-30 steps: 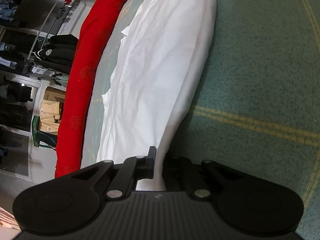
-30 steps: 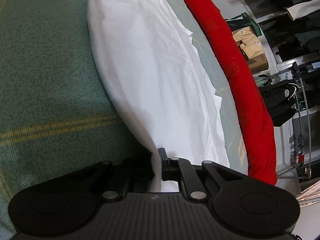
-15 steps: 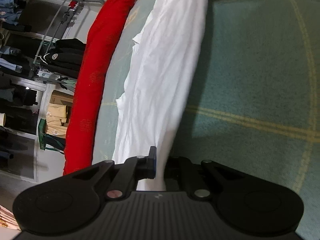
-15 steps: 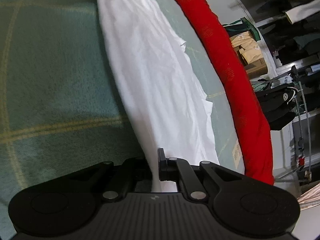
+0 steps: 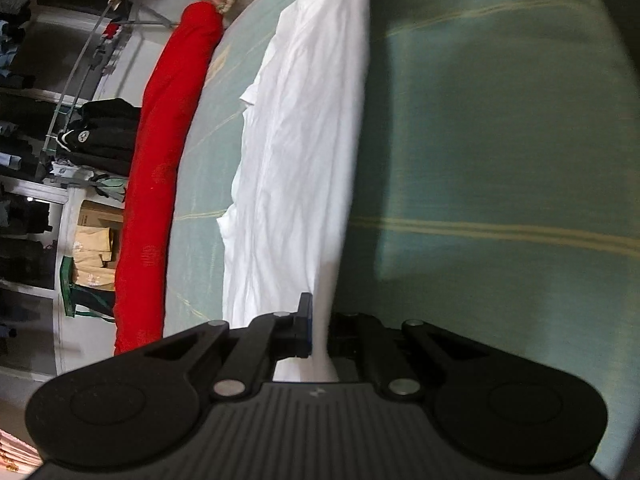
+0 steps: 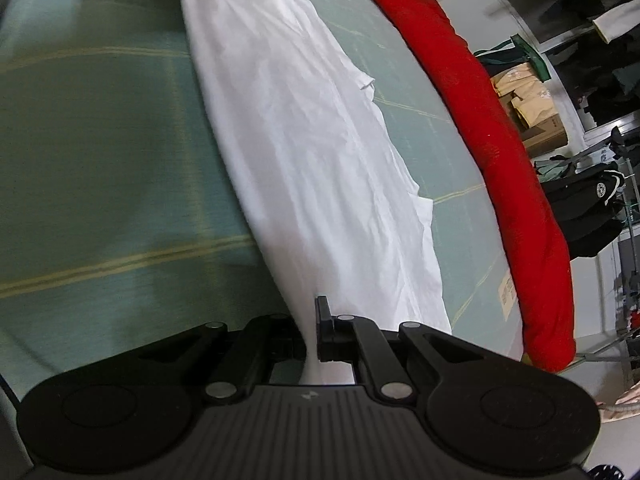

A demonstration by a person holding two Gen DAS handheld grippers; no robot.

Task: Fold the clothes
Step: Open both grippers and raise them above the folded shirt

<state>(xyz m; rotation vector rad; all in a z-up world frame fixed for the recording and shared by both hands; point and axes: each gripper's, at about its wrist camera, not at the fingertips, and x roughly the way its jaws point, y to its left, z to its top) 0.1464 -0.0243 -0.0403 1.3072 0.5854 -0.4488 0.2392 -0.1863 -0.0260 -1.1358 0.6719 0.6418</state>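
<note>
Your left gripper (image 5: pixel 318 332) is clamped shut on one end of the white garment (image 5: pixel 296 168); cloth is pinched between the fingers (image 5: pixel 304 322), and it runs taut away from them to the far end; your right gripper (image 6: pixel 312 334) is likewise closed tight on the opposite end of the same garment (image 6: pixel 316 152), with its own fingers (image 6: pixel 322 326) pressing the fabric; each camera shows the other gripper's tip at the top of frame, gripping the far end; the held edge is lifted off the green blanket (image 5: pixel 500 160), and a shadow lies beside it; the rest of the garment is wrinkled, draped down onto the blanket toward the edge where the red roll (image 5: pixel 164 184) lies; roll and garment are apart, with a strip of blanket between them; shelves with dark clothes (image 5: pixel 100 136) and a cardboard box (image 6: pixel 540 120) sit beyond that edge.
</note>
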